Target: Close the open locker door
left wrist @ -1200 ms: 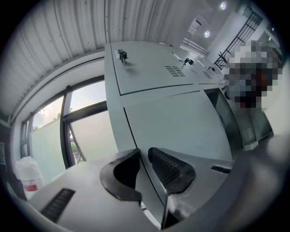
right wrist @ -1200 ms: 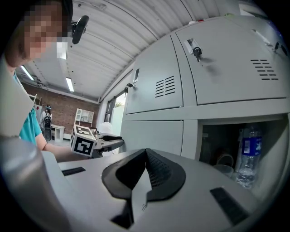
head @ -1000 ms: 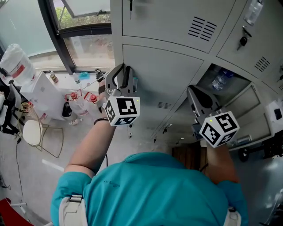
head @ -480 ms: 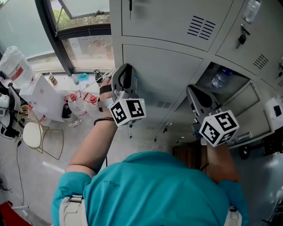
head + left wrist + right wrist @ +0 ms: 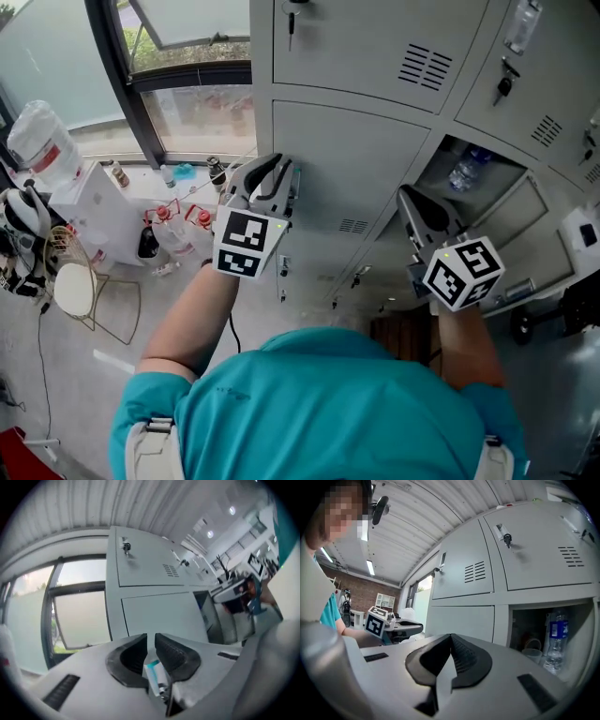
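Since the earlier frame the left gripper (image 5: pixel 271 172) has slid a little toward the right of the head view and rolled, so its marker cube now shows a different face, while the right gripper (image 5: pixel 422 206) has kept its place at centre right. In the left gripper view the left gripper's (image 5: pixel 151 638) jaws have just been closing and now stand narrow, with a thin gap between the pads. A small white and teal piece (image 5: pixel 154 674) sits low between them; whether the pads press on it, or whether it belongs to the gripper, I cannot tell. This gripper points at a closed grey locker (image 5: pixel 356 159) just right of the window (image 5: pixel 187 103). The right gripper's (image 5: pixel 451 638) jaws are together with nothing between them. It faces the open compartment (image 5: pixel 543 634), where a water bottle (image 5: pixel 555 637) stands beside a cup (image 5: pixel 532 654). The locker door (image 5: pixel 531 212) is still swung out, at the right of the head view just beside that compartment and apart from both grippers. Neither gripper touches it.
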